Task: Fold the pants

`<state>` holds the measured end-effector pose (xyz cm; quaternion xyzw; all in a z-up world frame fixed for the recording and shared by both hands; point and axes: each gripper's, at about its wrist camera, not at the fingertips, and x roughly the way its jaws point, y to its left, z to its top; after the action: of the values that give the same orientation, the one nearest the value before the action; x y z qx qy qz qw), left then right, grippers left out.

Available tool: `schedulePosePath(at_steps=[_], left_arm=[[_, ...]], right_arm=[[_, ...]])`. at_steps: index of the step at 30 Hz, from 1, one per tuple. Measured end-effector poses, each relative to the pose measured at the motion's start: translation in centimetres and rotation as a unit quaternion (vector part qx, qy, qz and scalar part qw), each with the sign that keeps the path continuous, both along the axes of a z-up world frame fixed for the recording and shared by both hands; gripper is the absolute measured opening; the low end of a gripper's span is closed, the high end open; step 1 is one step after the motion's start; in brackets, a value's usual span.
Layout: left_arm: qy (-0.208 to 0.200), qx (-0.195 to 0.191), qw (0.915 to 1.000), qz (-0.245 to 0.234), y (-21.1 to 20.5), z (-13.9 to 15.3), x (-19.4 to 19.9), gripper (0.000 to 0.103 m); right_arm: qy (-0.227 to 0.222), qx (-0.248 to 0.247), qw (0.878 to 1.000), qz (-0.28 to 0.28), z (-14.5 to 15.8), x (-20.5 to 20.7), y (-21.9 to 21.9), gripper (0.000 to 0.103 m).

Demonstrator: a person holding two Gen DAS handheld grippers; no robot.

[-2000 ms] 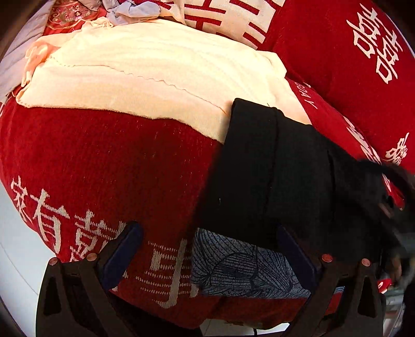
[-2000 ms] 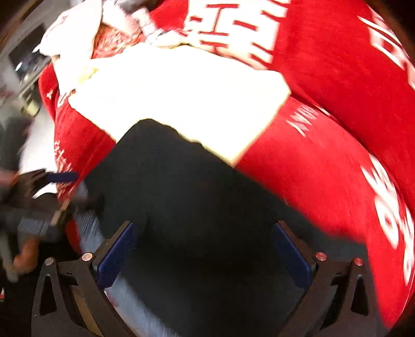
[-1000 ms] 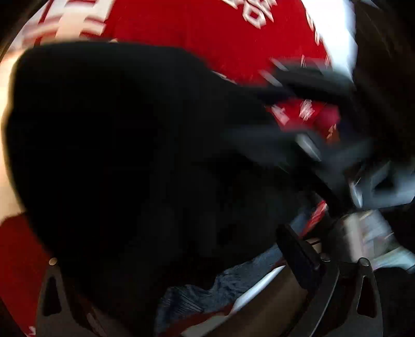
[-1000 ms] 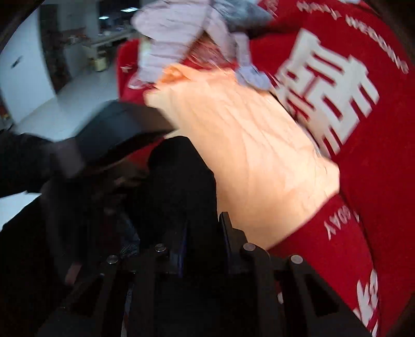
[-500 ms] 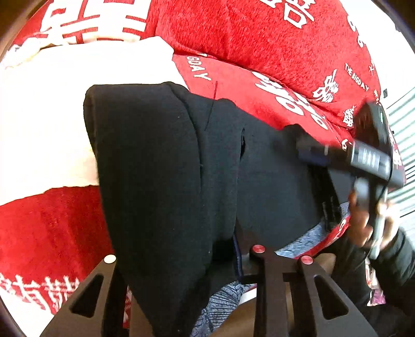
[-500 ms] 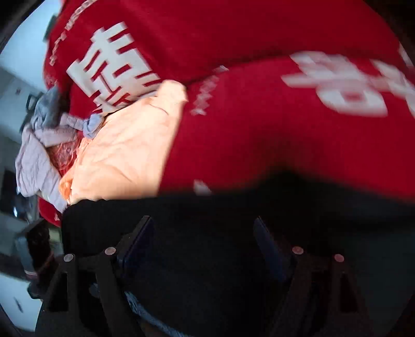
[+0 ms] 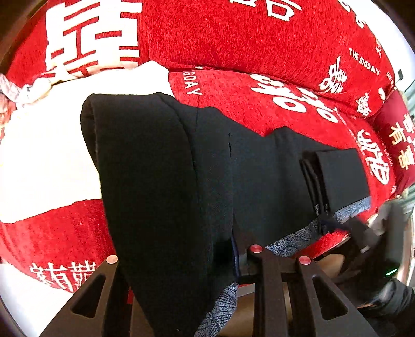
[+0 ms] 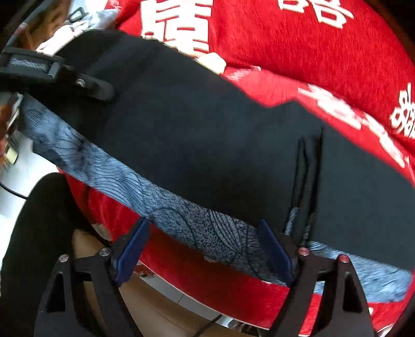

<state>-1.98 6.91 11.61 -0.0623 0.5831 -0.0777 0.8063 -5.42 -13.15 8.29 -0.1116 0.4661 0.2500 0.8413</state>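
Black pants (image 7: 220, 166) lie stretched across a red sofa seat (image 7: 285, 103), one end folded over at the right. My left gripper (image 7: 181, 256) is shut on the pants' left end, and the cloth drapes over its fingers. The pants also show in the right wrist view (image 8: 207, 134), with a blue-grey patterned cloth (image 8: 181, 207) under their near edge. My right gripper (image 8: 205, 243) is open at the sofa's front edge, its blue pads on either side of that patterned cloth, touching nothing. The left gripper (image 8: 77, 83) shows at the upper left of the right wrist view.
A cream cloth (image 7: 44, 160) lies on the seat left of the pants. Red back cushions with white characters (image 7: 259, 33) stand behind. A pile of pale clothes (image 8: 77, 23) sits at the far left. The sofa's front edge (image 8: 233, 280) drops to a light floor.
My right gripper has opened, let go of the pants and pulled back to the sofa's front edge. My left gripper stays shut on the pants, which now lie flatter and stretched out.
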Motion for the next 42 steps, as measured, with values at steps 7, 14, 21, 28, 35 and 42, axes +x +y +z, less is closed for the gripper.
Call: schedulePosePath(at_steps=[7,14,21,28,35,42], left_arm=[[-0.007,0.030,0.9995,0.000,-2.6,1.6,-0.5,0.028],[-0.032,0.054,0.9976,-0.029,-6.8,4.9,-0.9,0.026],[-0.024,0.038,0.9987,-0.023,-8.5,5.9,-0.1,0.026],[-0.030,0.026,0.9983,-0.042,-12.2,8.0,1.0,0.026],[-0.034,0.037,0.9952,-0.084,-18.1,9.4,1.9,0.026],[-0.019,0.035,0.9926,-0.114,-24.2,9.1,4.5,0.023]], right_arm=[[0.028,-0.061,0.989,-0.133,-0.9,8.0,-3.1,0.095],[-0.004,-0.109,0.987,-0.119,-3.3,7.9,-1.0,0.103],[-0.015,-0.112,0.984,-0.136,-3.3,7.8,-2.8,0.103],[-0.046,-0.121,0.982,-0.141,-3.9,7.4,-2.3,0.103],[-0.039,-0.052,0.986,-0.151,-1.6,7.5,-5.3,0.103],[-0.051,0.000,0.974,-0.220,3.2,10.6,-17.0,0.103]])
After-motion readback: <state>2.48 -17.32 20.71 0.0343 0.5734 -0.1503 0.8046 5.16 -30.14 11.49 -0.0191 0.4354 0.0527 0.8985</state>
